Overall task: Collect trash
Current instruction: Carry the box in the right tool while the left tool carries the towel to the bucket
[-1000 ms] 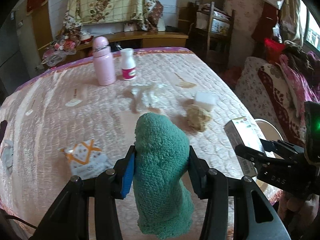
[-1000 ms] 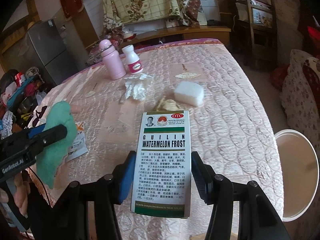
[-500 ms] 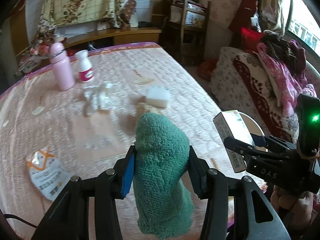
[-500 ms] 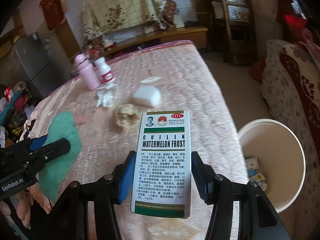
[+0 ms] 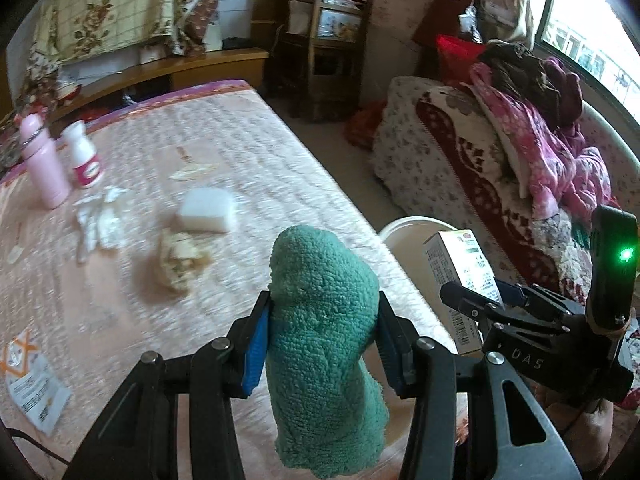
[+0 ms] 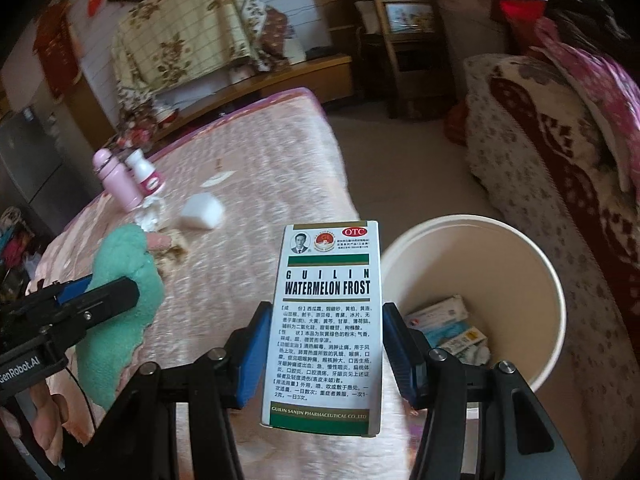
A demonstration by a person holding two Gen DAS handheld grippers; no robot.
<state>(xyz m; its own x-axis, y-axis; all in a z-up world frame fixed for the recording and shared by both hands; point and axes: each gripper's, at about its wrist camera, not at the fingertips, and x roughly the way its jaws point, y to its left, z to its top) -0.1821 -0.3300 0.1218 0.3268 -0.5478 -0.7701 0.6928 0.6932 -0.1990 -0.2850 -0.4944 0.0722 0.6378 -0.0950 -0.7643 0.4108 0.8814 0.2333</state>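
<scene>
My left gripper [image 5: 322, 344] is shut on a green fuzzy cloth [image 5: 324, 332] held above the table's right edge; it also shows in the right wrist view [image 6: 124, 280]. My right gripper [image 6: 324, 344] is shut on a white and green medicine box [image 6: 326, 320], seen too in the left wrist view [image 5: 460, 276]. The box is held beside the rim of a white bin [image 6: 520, 248] on the floor right of the table; the bin holds several packets [image 6: 448, 324]. On the table lie a crumpled tissue [image 5: 100, 220], a brownish wad [image 5: 180, 260], a white sponge [image 5: 206, 210] and a wrapper [image 5: 28, 384].
A pink bottle [image 5: 42, 164] and a white bottle [image 5: 84, 156] stand at the table's far left. The table has a pink quilted cover [image 5: 248, 148]. A sofa with piled clothes [image 5: 520, 140] is on the right, a wooden chair [image 5: 328, 40] behind.
Both grippers have swung right, away from the table's middle toward the bin. The bin has come fully into the right wrist view, with the box now beside its rim.
</scene>
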